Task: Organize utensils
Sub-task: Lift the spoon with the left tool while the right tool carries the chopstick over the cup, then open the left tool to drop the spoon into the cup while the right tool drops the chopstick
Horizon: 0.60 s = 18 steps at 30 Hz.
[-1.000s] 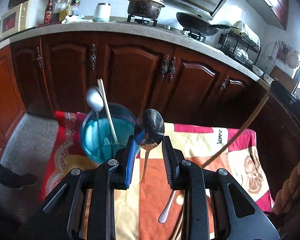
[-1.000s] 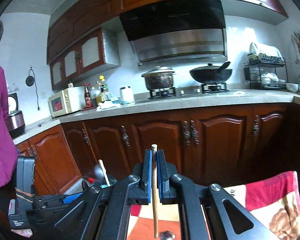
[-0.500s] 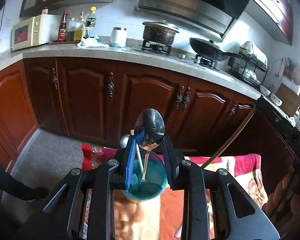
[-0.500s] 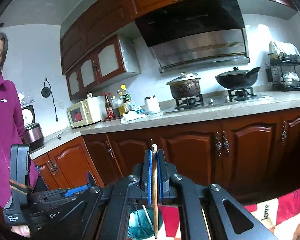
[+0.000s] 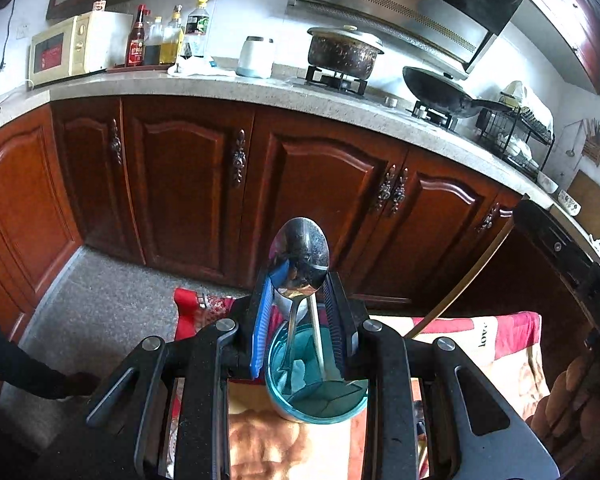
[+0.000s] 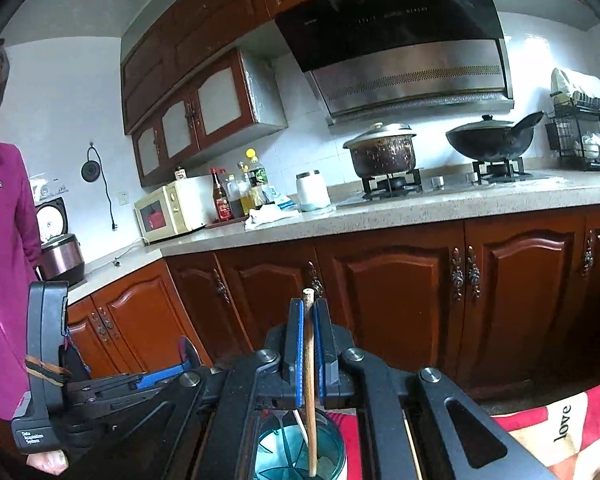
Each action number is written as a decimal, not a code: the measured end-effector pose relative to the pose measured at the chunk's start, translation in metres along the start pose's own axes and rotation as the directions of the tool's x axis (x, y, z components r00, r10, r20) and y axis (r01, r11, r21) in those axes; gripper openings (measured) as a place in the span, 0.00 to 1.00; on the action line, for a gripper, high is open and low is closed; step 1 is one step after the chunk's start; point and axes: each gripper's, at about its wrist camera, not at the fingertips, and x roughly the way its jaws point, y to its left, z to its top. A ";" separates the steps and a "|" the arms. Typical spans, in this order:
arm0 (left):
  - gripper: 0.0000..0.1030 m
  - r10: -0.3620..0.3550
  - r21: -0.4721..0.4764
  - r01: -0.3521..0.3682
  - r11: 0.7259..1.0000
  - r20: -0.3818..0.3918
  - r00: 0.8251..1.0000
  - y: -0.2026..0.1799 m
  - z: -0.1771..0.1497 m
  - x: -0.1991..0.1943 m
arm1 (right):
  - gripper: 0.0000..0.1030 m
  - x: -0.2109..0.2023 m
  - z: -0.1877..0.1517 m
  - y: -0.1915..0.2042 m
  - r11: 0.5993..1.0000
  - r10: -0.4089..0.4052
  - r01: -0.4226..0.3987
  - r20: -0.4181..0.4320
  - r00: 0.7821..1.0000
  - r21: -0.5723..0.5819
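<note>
The metal spoon (image 5: pixel 300 256) stands bowl-up between the fingers of the left gripper (image 5: pixel 300 300), its thin handle running down at 6 o'clock into the teal cup (image 5: pixel 316 392) directly below. The jaws sit somewhat apart, with the spoon's neck between them; whether the pads actually press on it or the spoon already leans free in the cup, I cannot tell. A polished steel spoon is stiff, fairly light and slippery, and top-heavy with the bowl uppermost, so I judge the neck just under the bowl the safest place to pinch it, where the ribbed pads can stop it from sliding.

The wooden chopstick (image 6: pixel 309 380) is clamped upright in the right gripper (image 6: pixel 309 312), jaws drawn together on its upper part, with a short end showing above the blue pads at 12 o'clock. Its lower tip reaches into the same cup, where a pale, slim utensil already leans. The chopstick is very light, rigid and slightly rough, so it grips easily near the top, though it can pivot if held at a single spot.

The cup looks like thin plastic, light enough to tip if a utensil levers against its rim. It rests on a red and orange patterned cloth (image 5: pixel 508 344), and dark wooden cabinets (image 5: pixel 196 184) rise behind at 12 o'clock.
</note>
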 end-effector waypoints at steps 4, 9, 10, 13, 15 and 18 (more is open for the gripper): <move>0.24 -0.005 -0.003 0.005 1.000 -0.010 1.000 0.004 -0.002 0.008 | 0.04 0.002 0.003 -0.002 1.000 0.003 -0.003 0.012 1.000 0.015; 0.24 -0.006 0.002 0.006 1.000 -0.016 1.000 0.005 -0.005 0.014 | 0.04 0.003 0.008 0.003 1.000 -0.005 0.005 0.020 1.000 -0.012; 0.24 -0.006 0.001 0.006 1.000 -0.021 1.000 0.005 -0.006 0.015 | 0.04 0.006 0.006 0.002 1.000 -0.006 0.006 0.011 1.000 -0.013; 0.24 -0.003 0.011 0.003 1.000 -0.030 1.000 0.004 -0.010 0.020 | 0.04 0.011 -0.004 0.000 1.000 -0.008 0.008 -0.010 1.000 -0.013; 0.24 -0.004 0.017 0.004 1.000 -0.036 0.999 0.003 -0.013 0.023 | 0.04 0.016 -0.011 -0.002 1.000 -0.011 0.011 -0.027 1.000 -0.009; 0.24 -0.003 0.022 0.004 1.000 -0.046 0.999 0.002 -0.017 0.028 | 0.04 0.022 -0.018 -0.004 1.000 -0.017 0.017 -0.043 0.999 -0.007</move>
